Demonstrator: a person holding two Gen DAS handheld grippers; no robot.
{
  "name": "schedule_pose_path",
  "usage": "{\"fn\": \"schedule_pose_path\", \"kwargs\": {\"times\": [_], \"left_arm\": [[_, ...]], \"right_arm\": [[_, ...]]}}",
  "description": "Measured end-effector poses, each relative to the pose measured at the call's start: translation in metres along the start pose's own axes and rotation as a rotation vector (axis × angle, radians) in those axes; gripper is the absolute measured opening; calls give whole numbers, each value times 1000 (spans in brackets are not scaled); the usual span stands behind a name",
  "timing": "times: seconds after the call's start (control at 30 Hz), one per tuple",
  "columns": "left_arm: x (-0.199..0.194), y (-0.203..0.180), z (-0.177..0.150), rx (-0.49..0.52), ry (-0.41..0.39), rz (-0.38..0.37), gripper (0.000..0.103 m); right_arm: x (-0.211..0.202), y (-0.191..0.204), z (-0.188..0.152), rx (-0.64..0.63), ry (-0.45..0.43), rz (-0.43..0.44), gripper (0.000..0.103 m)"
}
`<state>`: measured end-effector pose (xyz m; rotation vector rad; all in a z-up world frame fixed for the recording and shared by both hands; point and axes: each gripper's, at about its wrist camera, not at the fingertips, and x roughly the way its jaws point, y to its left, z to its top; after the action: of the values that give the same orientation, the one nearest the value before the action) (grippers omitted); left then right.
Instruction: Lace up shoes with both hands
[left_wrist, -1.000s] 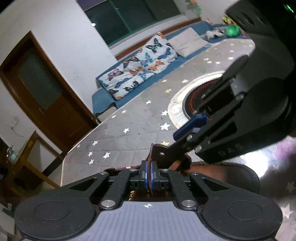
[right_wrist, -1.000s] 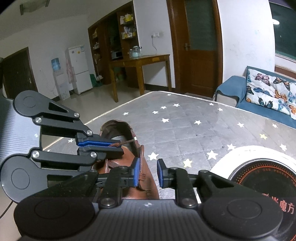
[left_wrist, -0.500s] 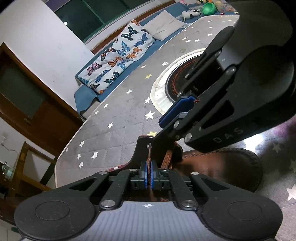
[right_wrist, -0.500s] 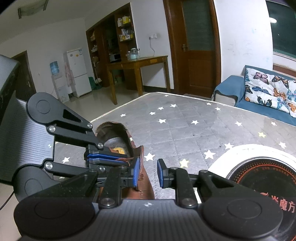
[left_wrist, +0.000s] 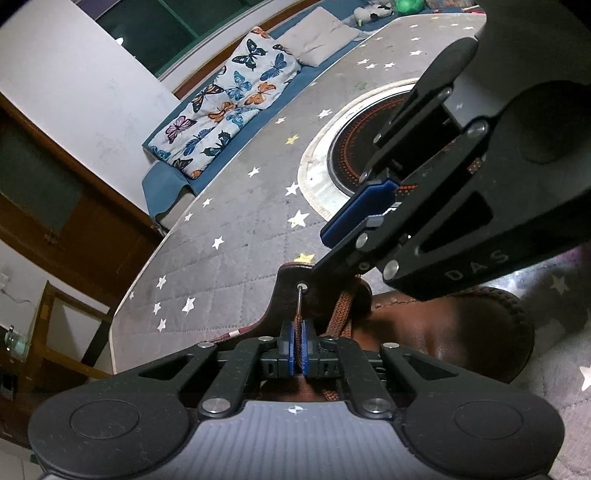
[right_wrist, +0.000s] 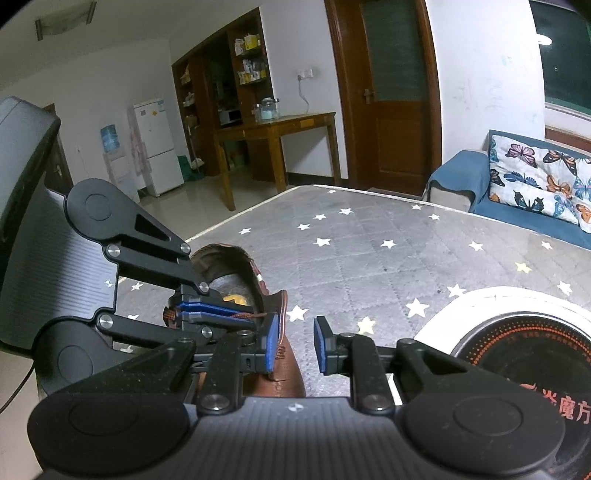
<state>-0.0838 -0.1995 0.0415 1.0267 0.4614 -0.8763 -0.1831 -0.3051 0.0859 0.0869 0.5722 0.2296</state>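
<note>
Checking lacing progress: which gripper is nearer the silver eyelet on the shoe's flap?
Left. The left gripper, shut on the lace, sits just below the eyelet. The right gripper straddles the flap, open.

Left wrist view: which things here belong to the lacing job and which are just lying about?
In the job:
- brown leather shoe
- brown lace, tip at the eyelet
- left gripper, shut on the lace
- right gripper, open beside the shoe's eyelet flap

Lying about:
- round mat
- butterfly pillow
- star-patterned cover
</note>
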Motion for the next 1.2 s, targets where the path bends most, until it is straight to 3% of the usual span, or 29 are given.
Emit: {"fn": "schedule_pose_path", "kwargs": {"times": [0.4, 0.6, 0.87, 1.0, 1.2], "left_arm": [[2, -6, -3, 32, -48, 24, 5], [2, -5, -4, 35, -60, 34, 6], [4, -5, -4, 57, -66, 38, 7], [6, -4, -5, 60, -68, 32, 7], [8, -3, -6, 62, -73, 25, 7]], "right_arm": [[-8, 7, 4, -58, 14, 72, 19], [-10, 3, 10, -160, 37, 50, 19], [10, 24, 15, -497, 75, 63, 18], [18, 38, 13, -688, 99, 79, 13], [27, 48, 9, -865, 132, 115, 10]]}}
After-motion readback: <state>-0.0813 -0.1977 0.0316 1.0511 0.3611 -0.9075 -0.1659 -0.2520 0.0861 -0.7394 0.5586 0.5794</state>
